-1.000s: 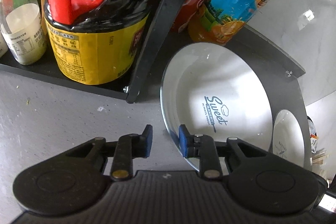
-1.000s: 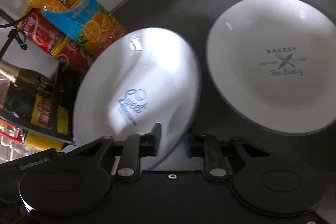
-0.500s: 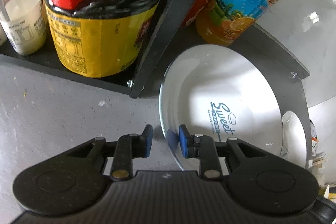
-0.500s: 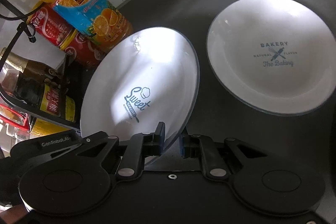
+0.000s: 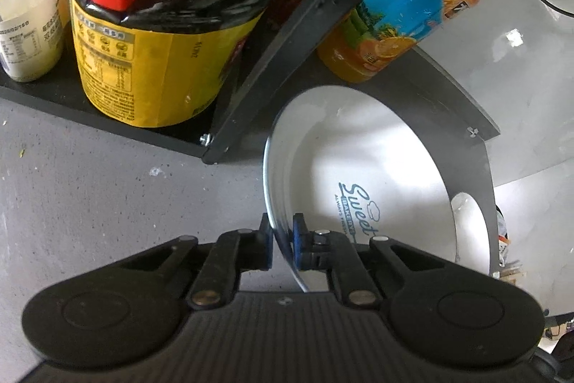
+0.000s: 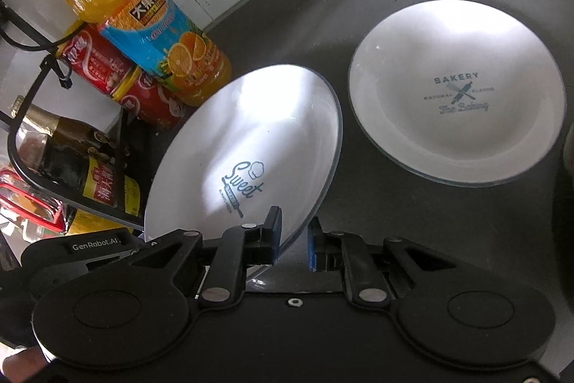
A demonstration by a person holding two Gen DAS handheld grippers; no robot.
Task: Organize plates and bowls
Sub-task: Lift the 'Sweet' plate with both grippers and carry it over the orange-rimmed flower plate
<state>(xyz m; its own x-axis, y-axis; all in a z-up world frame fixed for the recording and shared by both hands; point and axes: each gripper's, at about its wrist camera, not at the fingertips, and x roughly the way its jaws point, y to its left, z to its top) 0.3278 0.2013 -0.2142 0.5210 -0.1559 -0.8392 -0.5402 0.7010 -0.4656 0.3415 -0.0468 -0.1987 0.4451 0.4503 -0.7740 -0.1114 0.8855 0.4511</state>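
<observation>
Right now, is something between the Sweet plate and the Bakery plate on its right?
Nothing visible. Only bare dark tray lies between the tilted Sweet plate and the Bakery plate. The orange juice bottle stands on the other side.

2 close wrist views sharing "Sweet" plate

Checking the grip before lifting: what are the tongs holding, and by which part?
The left tongs pinch the Sweet plate by its near rim. The right tongs straddle that rim, open.
</observation>
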